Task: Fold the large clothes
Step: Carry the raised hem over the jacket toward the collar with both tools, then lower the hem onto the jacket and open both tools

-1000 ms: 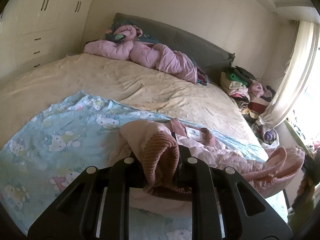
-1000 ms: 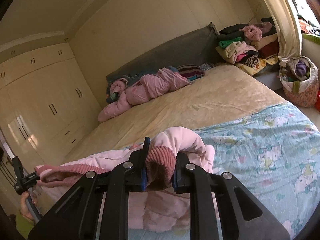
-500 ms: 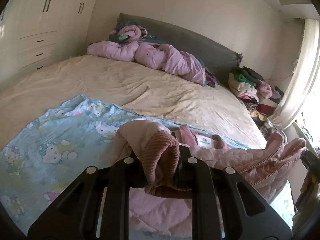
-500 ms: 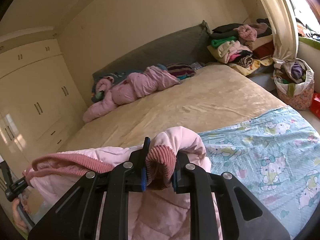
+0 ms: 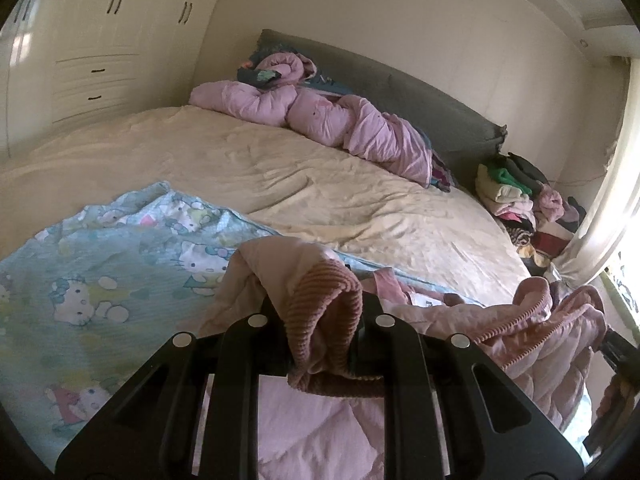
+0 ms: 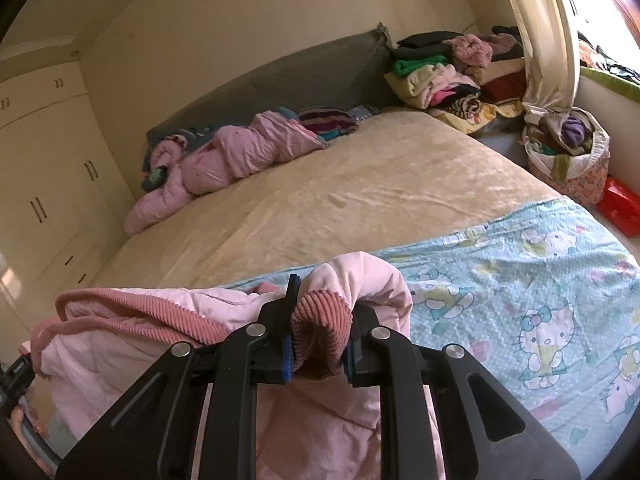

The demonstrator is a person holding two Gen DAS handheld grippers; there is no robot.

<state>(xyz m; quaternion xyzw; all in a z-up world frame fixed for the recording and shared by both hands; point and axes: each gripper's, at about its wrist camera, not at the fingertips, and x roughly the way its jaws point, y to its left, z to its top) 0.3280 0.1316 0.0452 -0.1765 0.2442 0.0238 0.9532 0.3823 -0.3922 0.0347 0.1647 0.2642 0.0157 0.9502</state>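
Pink quilted jacket (image 5: 540, 344), slung between both tools over the bed's (image 5: 320, 184) near edge. Left gripper (image 5: 320, 344) and right gripper (image 6: 318, 340) each pinch a ribbed cuff. Probably soft, light, limp; cuffs offer firm purchase.

The left gripper (image 5: 320, 344) is clamped on a ribbed pink cuff (image 5: 324, 320) of a pale pink quilted jacket (image 5: 540, 344), which drapes away to the right and hangs below the black fingers. Under it lies a light blue cartoon-print sheet (image 5: 100, 280) spread over the near part of a bed (image 5: 300, 184) with a cream cover. At the grey headboard (image 5: 420, 100) a pink puffy coat (image 5: 320, 116) lies crumpled (a dark item sits on its left end). Folded clothes (image 5: 516, 192) are stacked right of the bed, beside a curtain (image 5: 604, 200). A cream wardrobe (image 5: 100, 40) fills the left wall.
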